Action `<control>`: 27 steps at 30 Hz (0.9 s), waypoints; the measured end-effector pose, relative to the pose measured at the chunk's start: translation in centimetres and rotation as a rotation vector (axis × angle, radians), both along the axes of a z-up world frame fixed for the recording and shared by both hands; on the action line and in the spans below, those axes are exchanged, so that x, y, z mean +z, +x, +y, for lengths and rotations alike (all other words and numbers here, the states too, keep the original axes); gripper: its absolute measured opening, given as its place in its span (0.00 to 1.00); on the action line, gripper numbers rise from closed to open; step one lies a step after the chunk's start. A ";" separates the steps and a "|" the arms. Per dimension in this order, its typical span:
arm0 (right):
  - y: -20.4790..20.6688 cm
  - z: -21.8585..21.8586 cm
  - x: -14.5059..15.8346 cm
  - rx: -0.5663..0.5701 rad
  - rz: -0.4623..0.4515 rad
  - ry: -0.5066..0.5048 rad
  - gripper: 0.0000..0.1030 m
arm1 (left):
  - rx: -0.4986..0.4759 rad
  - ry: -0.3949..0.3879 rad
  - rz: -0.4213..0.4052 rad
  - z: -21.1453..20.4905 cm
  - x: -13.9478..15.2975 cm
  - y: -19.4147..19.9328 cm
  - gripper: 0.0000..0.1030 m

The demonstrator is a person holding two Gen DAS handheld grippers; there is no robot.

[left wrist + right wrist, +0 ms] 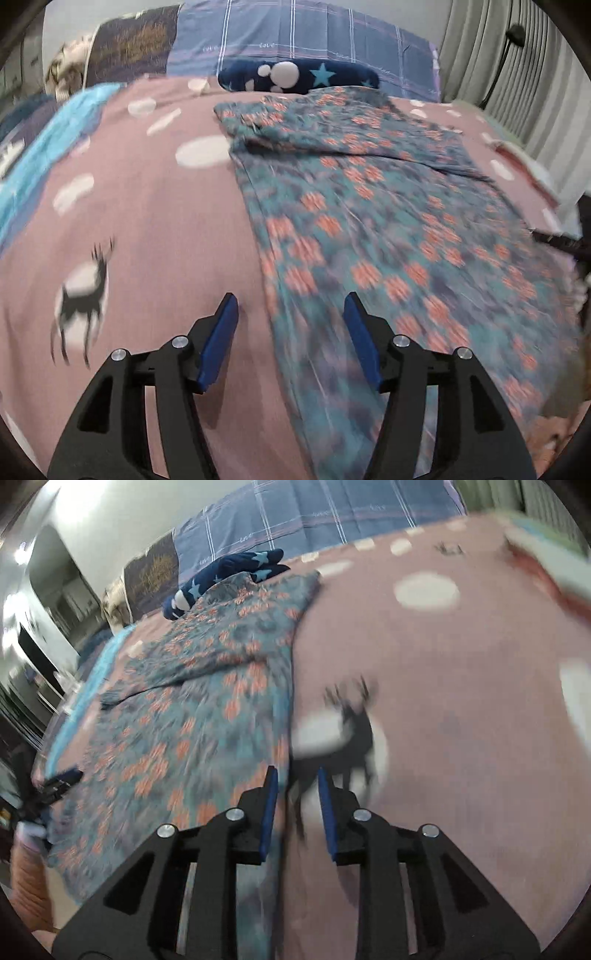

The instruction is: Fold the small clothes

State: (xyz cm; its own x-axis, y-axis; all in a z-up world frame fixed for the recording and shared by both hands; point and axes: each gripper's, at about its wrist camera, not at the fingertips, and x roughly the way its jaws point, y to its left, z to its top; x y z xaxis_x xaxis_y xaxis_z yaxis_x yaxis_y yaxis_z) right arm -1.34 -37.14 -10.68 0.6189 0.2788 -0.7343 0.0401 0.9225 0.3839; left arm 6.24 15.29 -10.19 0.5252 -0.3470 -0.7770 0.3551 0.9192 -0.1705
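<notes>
The garment [388, 229] is lying flat on the bed [147, 229], its long axis running from the near edge toward the pillows [303, 33]; its far end is sitting folded over itself, just short of the starry cushion [295, 75]. The left gripper [290, 314] is hovering with jaws well apart and nothing between them, straddling the garment's left long edge; the cloth is spreading away to its right. The right gripper [295, 794] is hanging over the opposite long edge, jaws parted only a little and empty; the cloth is lying to its left. Each gripper seems equally near its own edge, so the next fold likely turns on both pinching these near corners together.
</notes>
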 end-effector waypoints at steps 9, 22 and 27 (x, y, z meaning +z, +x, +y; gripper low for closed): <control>-8.6 -0.4 -1.2 0.016 -0.035 0.207 0.23 | -0.060 -0.186 0.055 1.2 -0.6 -5.9 0.59; -12.8 0.1 -2.0 0.071 0.015 0.398 0.34 | -0.119 -0.392 0.139 2.6 -1.3 -9.7 0.59; -10.1 0.8 -1.8 0.125 0.007 0.408 0.41 | -0.132 -0.425 0.127 1.6 -1.6 -7.6 0.58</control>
State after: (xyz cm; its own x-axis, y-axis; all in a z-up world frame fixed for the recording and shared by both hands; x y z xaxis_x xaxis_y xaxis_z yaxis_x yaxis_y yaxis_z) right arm -11.45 -36.36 -12.45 0.5570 0.6202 -0.5524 -0.0587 0.6928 0.7187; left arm -1.35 16.88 -11.74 0.3650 -0.7061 -0.6068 0.4163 0.7068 -0.5720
